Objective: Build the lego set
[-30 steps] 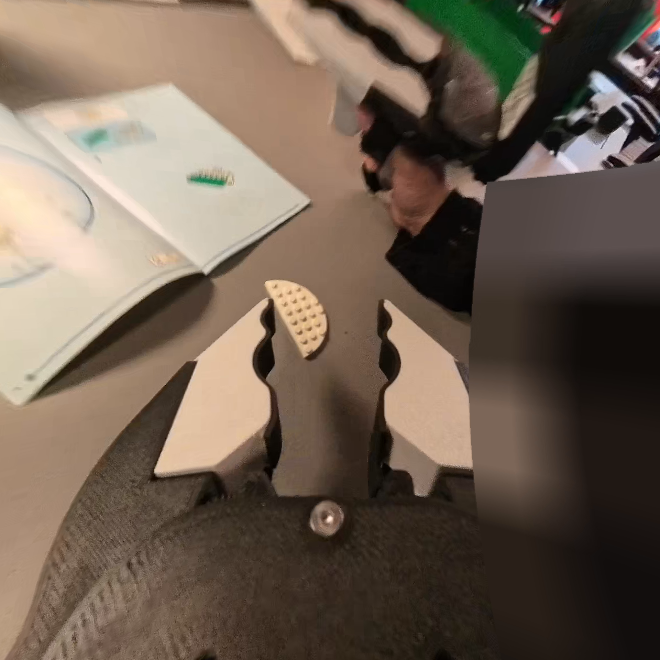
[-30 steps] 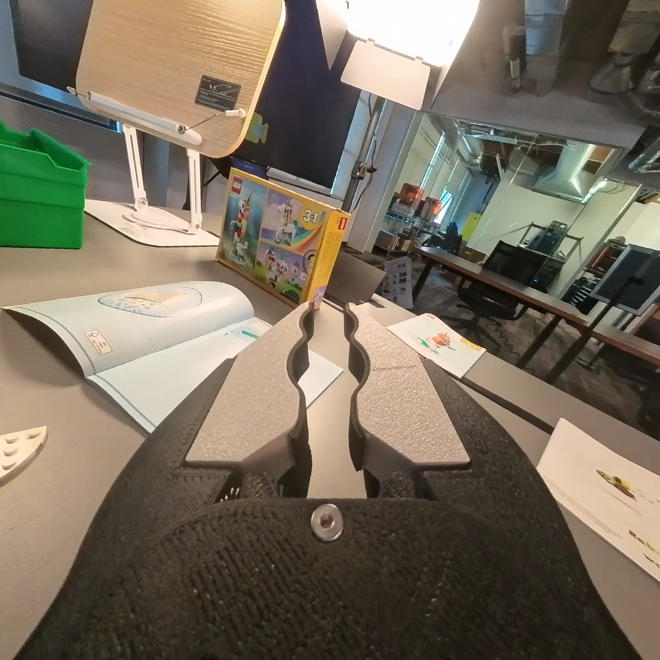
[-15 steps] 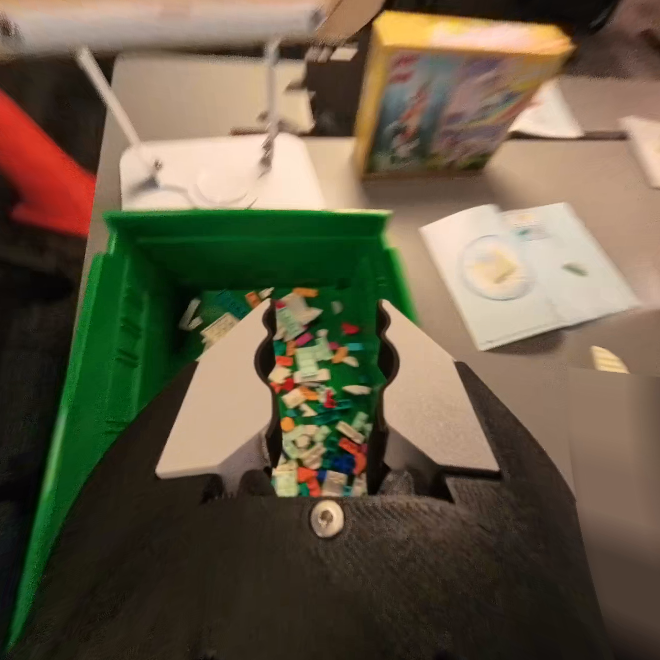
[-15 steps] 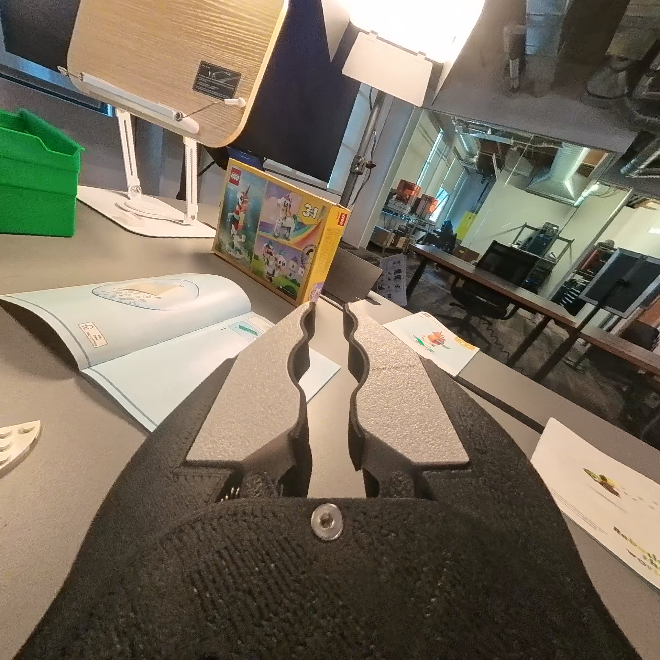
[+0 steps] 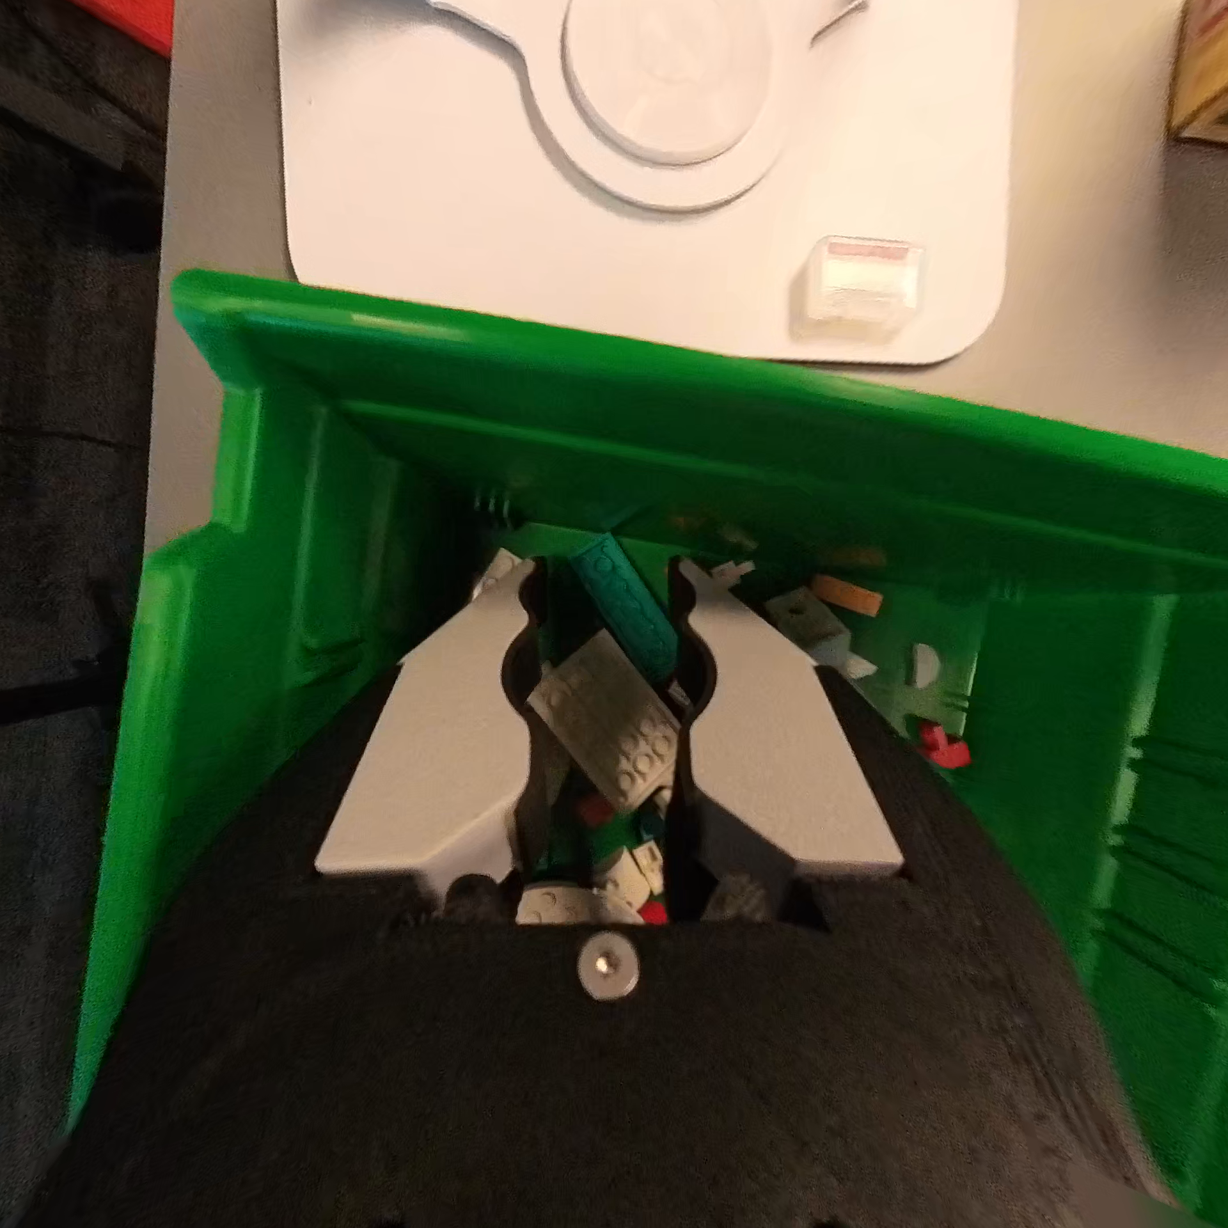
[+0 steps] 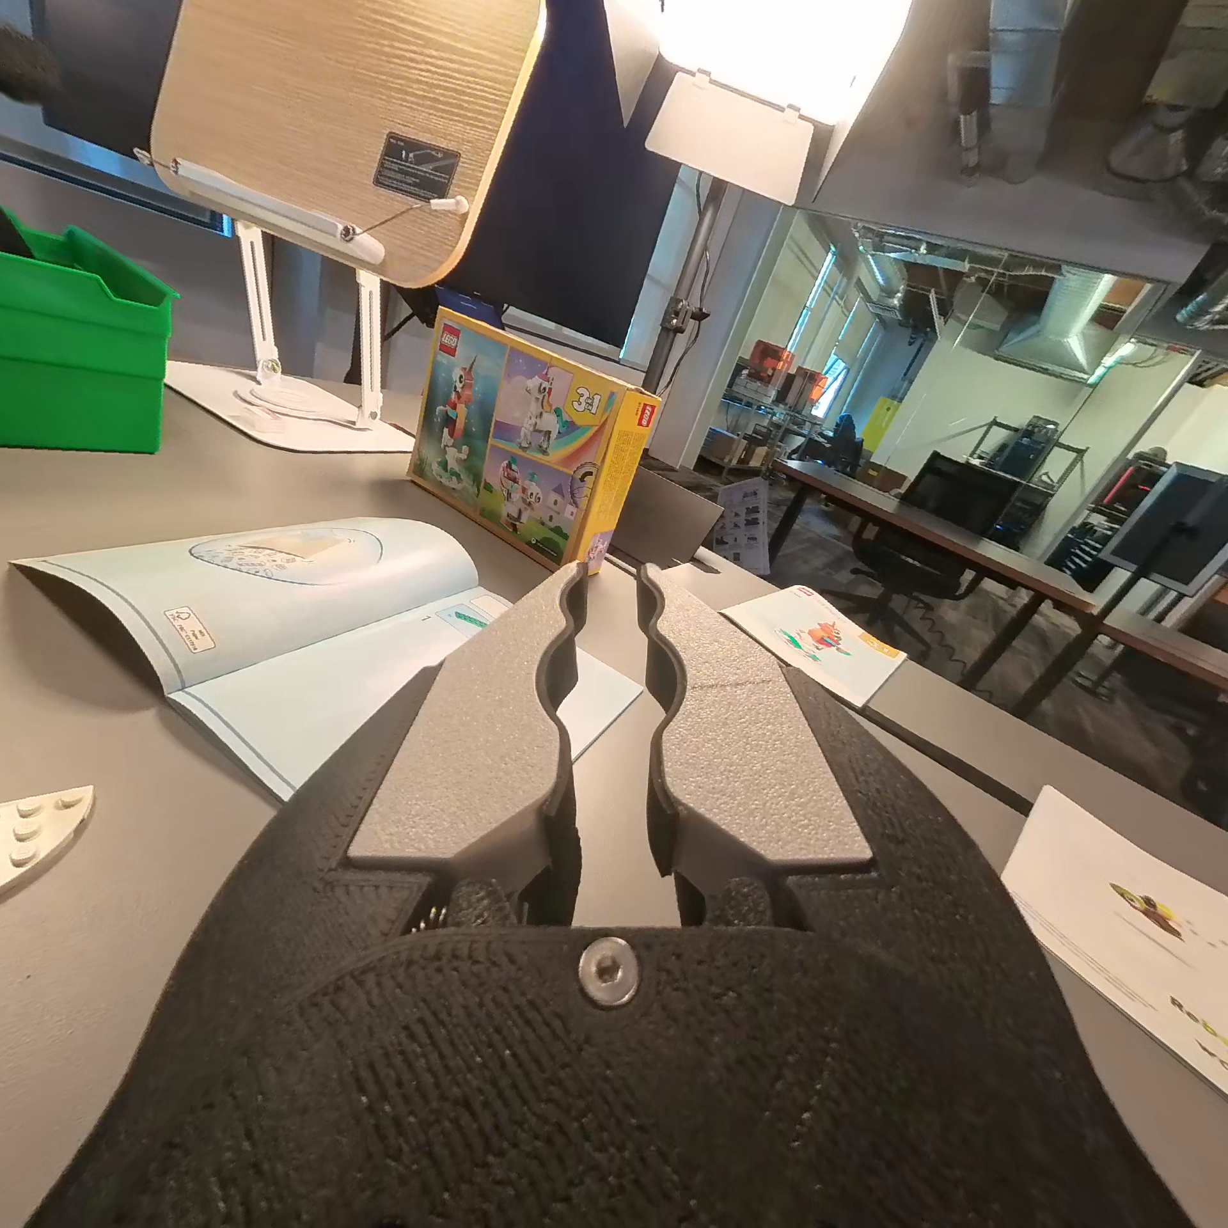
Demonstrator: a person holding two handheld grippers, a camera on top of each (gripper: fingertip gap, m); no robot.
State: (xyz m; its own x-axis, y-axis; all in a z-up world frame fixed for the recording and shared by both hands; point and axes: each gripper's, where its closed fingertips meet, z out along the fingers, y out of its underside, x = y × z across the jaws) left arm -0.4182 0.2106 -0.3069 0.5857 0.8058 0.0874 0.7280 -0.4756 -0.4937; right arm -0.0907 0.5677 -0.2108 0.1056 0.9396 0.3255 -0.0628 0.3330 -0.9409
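While the build is judged barely begun, the left tool [image 5: 608, 585] is lowered into the green bin [image 5: 598, 399], its jaws spread wide around loose bricks and gripping nothing. Between them a white plate [image 5: 608, 717] lies with its long axis running diagonally, upper left to lower right, beside a teal plate [image 5: 621, 614] angled likewise. The right tool [image 6: 611, 578], narrowly parted and empty, is held over the desk [image 6: 133, 897], where a white half-round plate [image 6: 33, 830] and an open instruction booklet [image 6: 266, 631] are seen.
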